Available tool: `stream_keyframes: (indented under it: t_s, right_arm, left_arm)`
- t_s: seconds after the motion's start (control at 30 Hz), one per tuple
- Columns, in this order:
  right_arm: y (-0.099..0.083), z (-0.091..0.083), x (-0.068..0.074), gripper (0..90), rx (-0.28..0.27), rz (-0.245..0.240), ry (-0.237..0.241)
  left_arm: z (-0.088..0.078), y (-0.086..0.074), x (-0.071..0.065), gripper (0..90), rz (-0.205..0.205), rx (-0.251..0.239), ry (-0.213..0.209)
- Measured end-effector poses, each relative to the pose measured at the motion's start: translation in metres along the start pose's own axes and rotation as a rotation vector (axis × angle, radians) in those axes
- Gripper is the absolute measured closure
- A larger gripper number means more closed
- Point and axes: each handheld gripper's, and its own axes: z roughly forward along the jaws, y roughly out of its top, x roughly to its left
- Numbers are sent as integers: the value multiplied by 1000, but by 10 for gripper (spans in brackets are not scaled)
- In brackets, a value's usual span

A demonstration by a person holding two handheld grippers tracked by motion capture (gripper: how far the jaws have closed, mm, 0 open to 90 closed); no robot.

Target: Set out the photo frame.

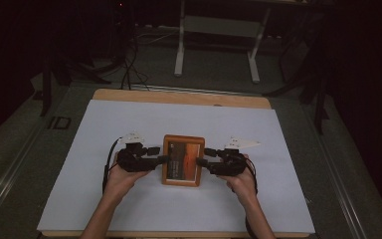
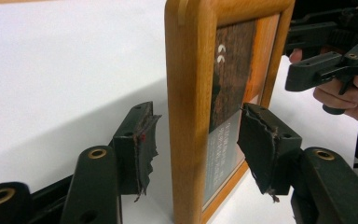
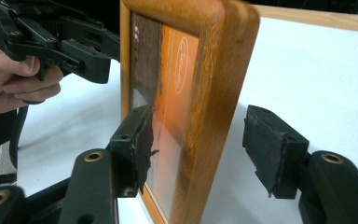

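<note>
One wooden picture frame [image 1: 182,160] stands near the middle of a white sheet [image 1: 129,199] covering one table [image 1: 179,97], flanked by two hand-held grippers. The left gripper [image 1: 165,159] straddles the frame's left edge and the right gripper [image 1: 200,161] its right edge, each carried in one of the person's two hands. In both gripper views the jaws stand spread, one torn black pad [image 2: 144,144] on either side of the wood with a visible gap, so neither tool presses on the frame. The frame has rounded corners and a warm honey finish, upright in portrait format; its picture is dark brown above, orange at one side, with small pale lettering too fine to read.
</note>
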Motion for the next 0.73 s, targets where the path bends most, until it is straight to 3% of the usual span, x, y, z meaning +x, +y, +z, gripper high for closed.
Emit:
stream_keyframes:
  t_s: [0.47,0.73]
  right_arm:
    - [-5,-38,-15,398,-32,19,-29]
    - [-16,-53,-33,400,7,53,-91]
  left_arm:
    - [-19,-1,16,437,-49,-4,63]
    - [-26,-4,24,421,-75,-7,83]
